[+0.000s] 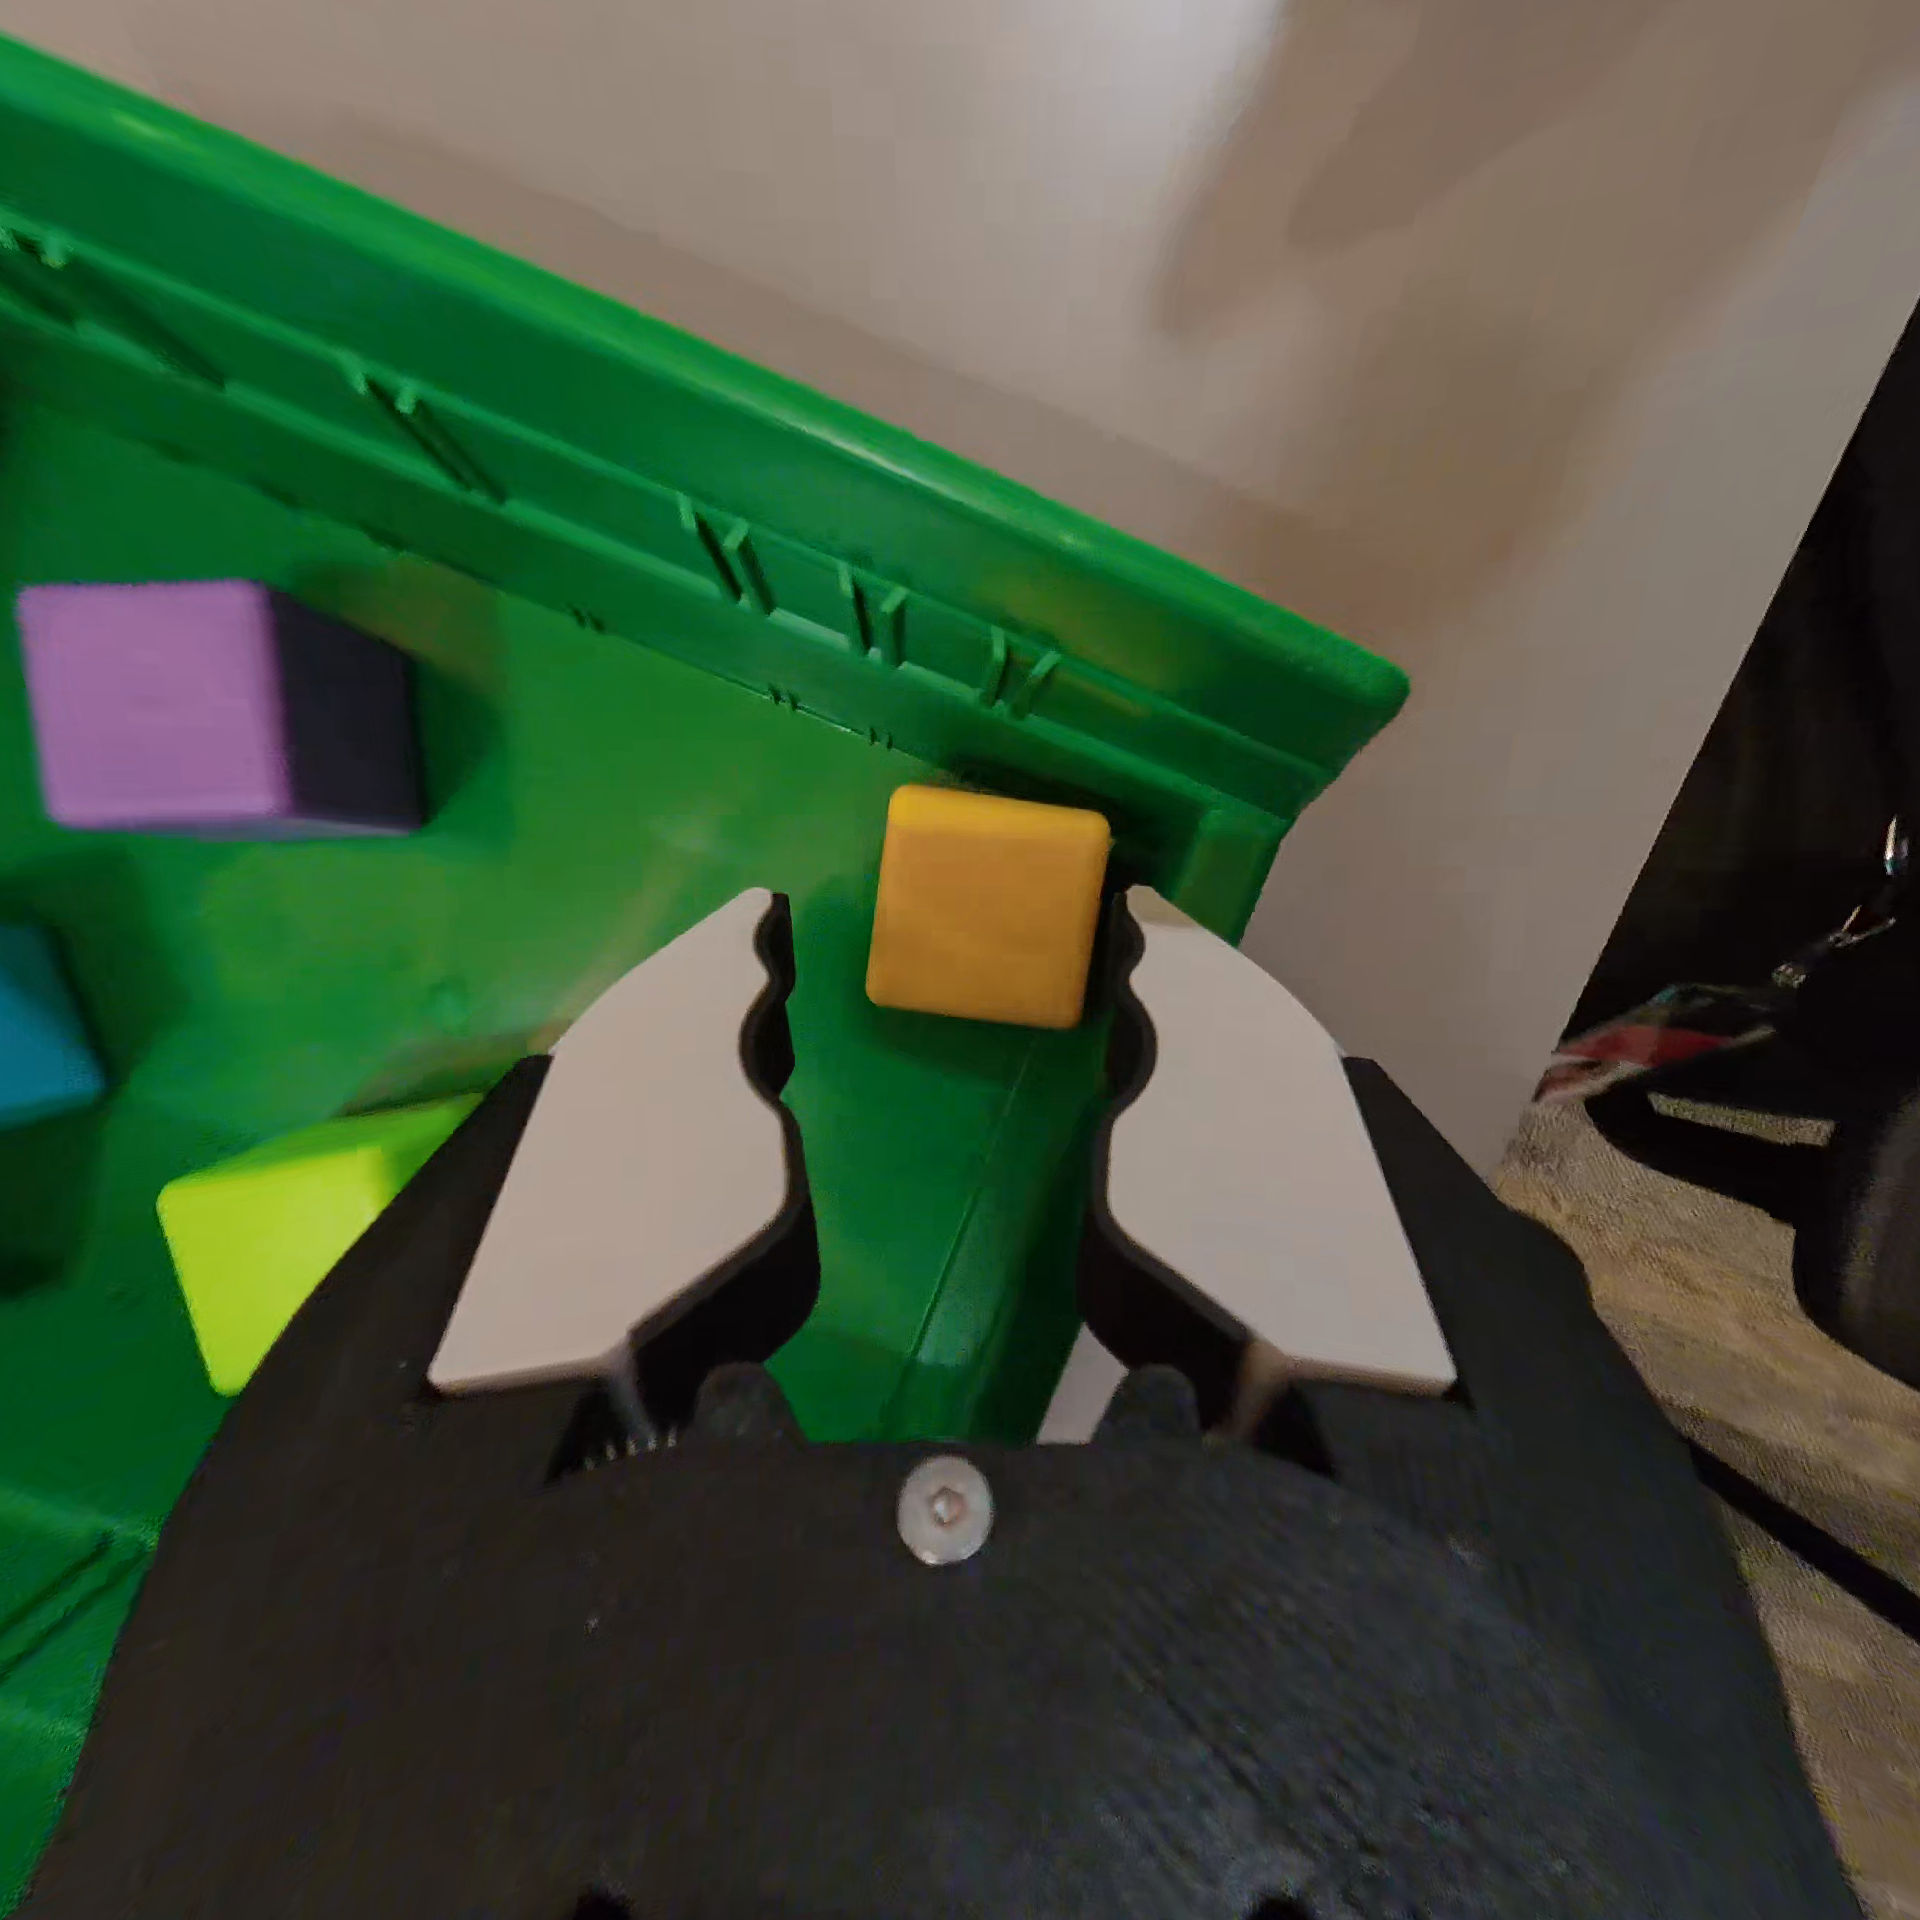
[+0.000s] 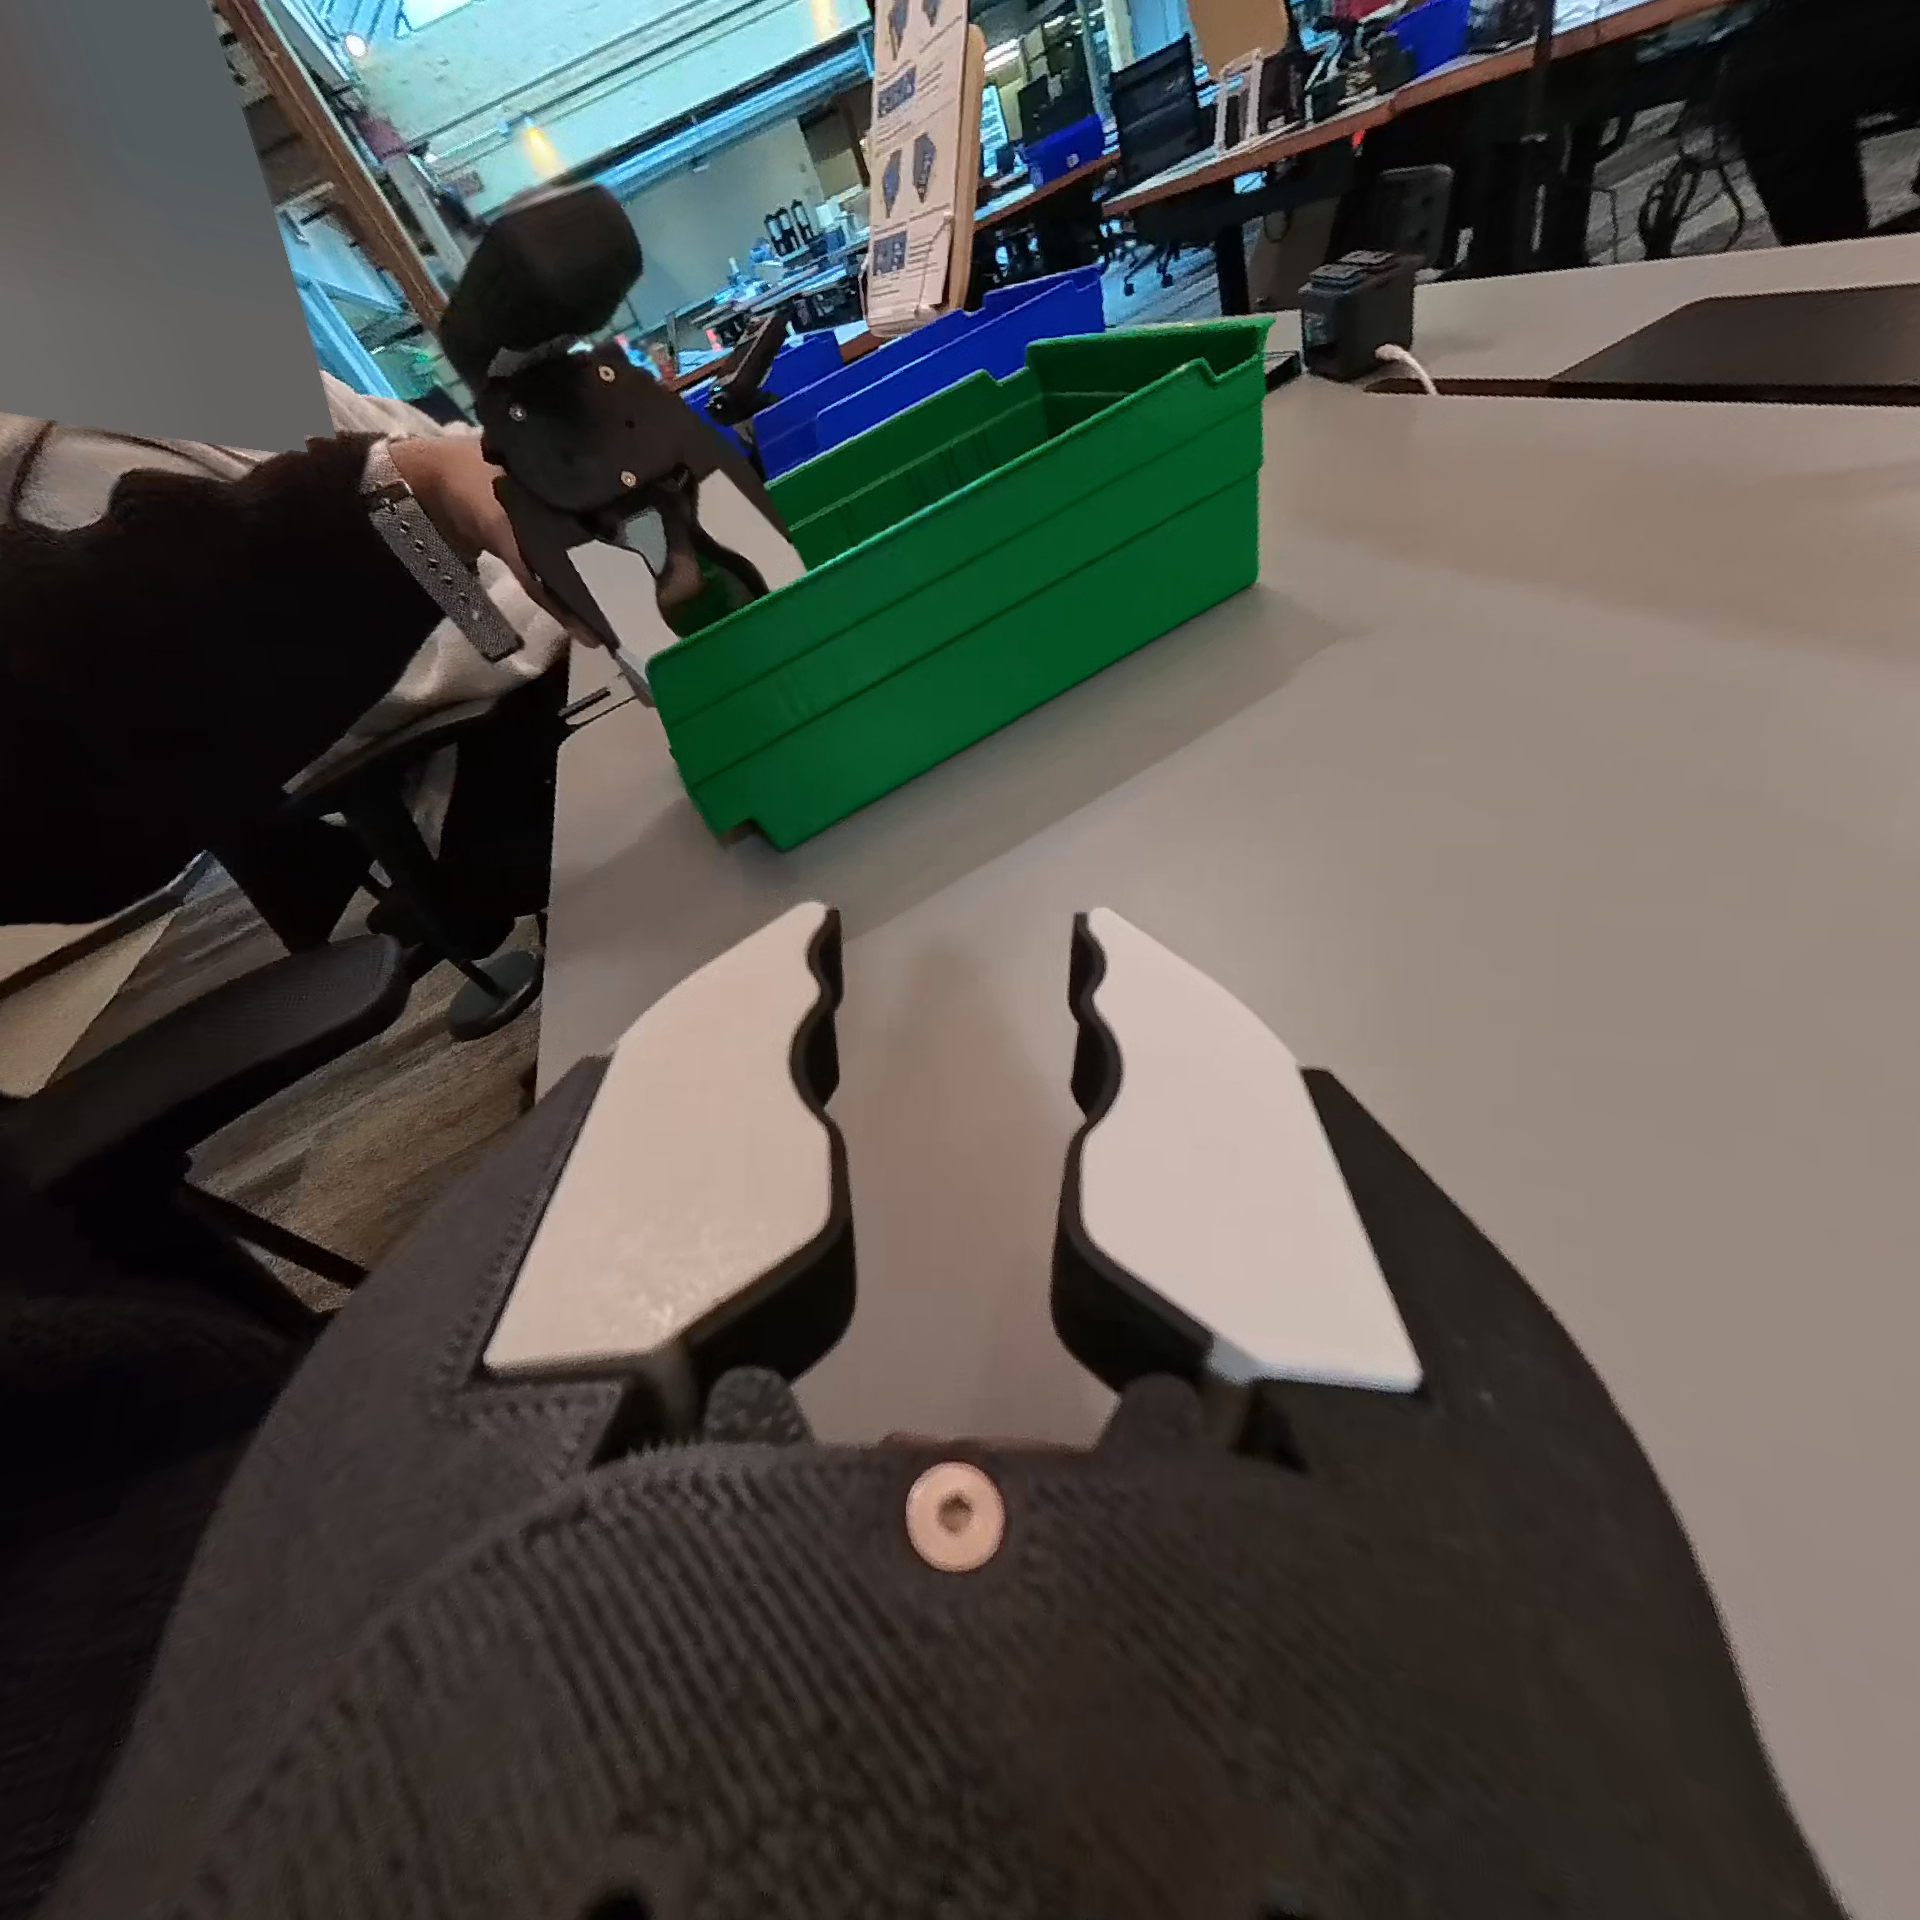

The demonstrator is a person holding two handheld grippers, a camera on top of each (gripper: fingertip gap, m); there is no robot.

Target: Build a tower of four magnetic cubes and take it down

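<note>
My left gripper is open inside a green bin, pointing down at its floor. An orange cube lies in the bin's corner between the fingertips, close to the right fingertip; the jaws are not closed on it. A purple cube, a teal cube and a lime-green cube lie further left in the bin. My right gripper is open and empty, low over the grey table. Its view shows the green bin ahead and the left gripper reaching into the bin's near end.
Blue bins stand behind the green one. A black device with a white cable sits at the back of the table. A person's sleeve and wrist strap hold the left gripper. An office chair stands at the table's left edge.
</note>
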